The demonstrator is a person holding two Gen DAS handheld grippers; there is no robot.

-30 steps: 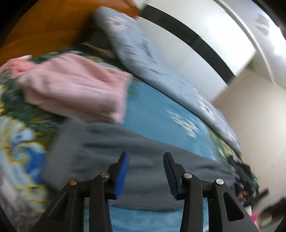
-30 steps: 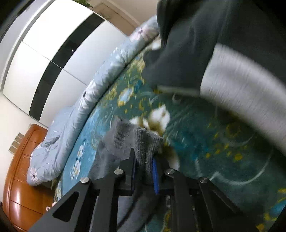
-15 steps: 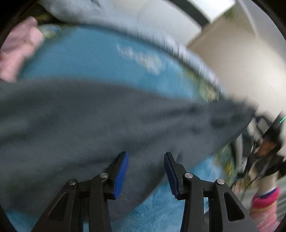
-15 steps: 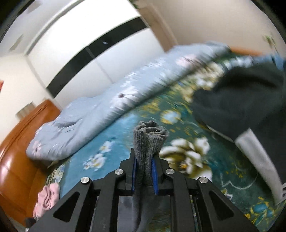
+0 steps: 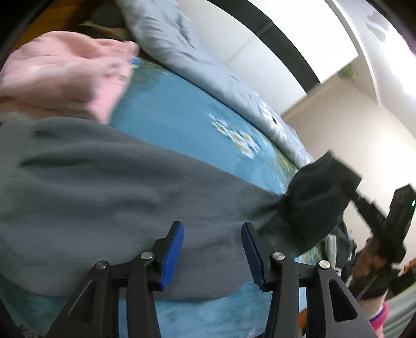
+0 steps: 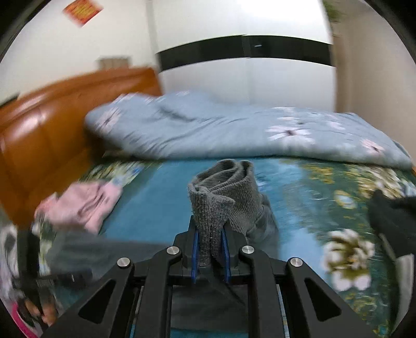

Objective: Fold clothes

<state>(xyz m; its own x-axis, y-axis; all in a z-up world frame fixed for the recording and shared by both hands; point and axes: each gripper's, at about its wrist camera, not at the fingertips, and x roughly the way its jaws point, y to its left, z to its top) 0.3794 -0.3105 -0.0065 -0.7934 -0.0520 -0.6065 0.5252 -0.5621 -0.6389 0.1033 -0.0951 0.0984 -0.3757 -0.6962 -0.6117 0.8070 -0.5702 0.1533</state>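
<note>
Grey garment [image 5: 109, 197], spread across the teal floral bedspread [image 5: 182, 124], with its ribbed cuff [image 6: 221, 197] bunched and clamped between the closed jaws of the right gripper [image 6: 210, 256]. Left gripper [image 5: 212, 256]: jaws parted wide, blue pads apart, nothing between them, poised over the near edge of the grey garment. Pink garment [image 5: 67, 70], folded, lies on the bedspread beyond the grey garment, toward the wooden headboard [image 6: 44, 130]. Pale blue quilt [image 6: 234, 130] with flower print is heaped along the far side of the bedspread, against a white wardrobe [image 6: 244, 78] crossed by a black band. Dark garment [image 6: 392, 221] rests on the bedspread to the right of the cuff, apart from it. Left wrist view alone shows the grey garment's full spread, with the person's hand [image 5: 369, 262] on the right gripper's handle beyond its far end. Right wrist view alone shows the headboard, a red paper [image 6: 82, 10] on the wall above it, and the cuff's knit texture. Both views are motion-blurred.
</note>
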